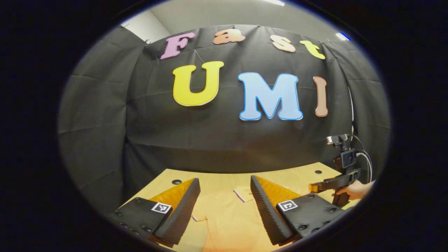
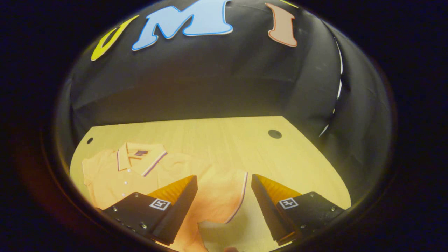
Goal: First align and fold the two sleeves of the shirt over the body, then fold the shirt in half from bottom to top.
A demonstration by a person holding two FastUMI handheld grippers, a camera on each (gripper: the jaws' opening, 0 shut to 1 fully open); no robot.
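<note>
Both fingers of the right gripper (image 2: 224,206) sit at the bottom of the right gripper view, spread wide apart, nothing clamped between them. An orange shirt (image 2: 140,175) is laid flat on the bench (image 2: 227,140), collar (image 2: 140,157) towards the far wall, buttons seen down the front. One sleeve (image 2: 224,196) with a striped cuff is spread out sideways, directly under the gap between the right gripper's fingers. Contact with the cloth cannot be told; the gripper seems to hover just above.

In the left gripper view the left gripper (image 1: 224,206) is also held open, fingers well apart, empty, with shirt fabric (image 1: 227,220) beneath it and what looks like the collar edge (image 1: 241,194) near the gap. Off at the right edge of that view a hand (image 1: 355,190) holding the other gripper is seen low over the bench.

Judged stage: sleeves not yet folded, body still open and flat, bottom-to-top fold not started.

Risks from here: if only the top layer at the cuff is pinched, the sleeve could slip out mid-fold. If the fingers are closed too deep, the body layer under the sleeve seam may be caught and the whole shirt dragged off line. Thin fabric may bunch instead of lying flat, so the sleeves could end up uneven over the body. The shirt sits near the bench edge on one side, so a pull that way may slide it off
</note>
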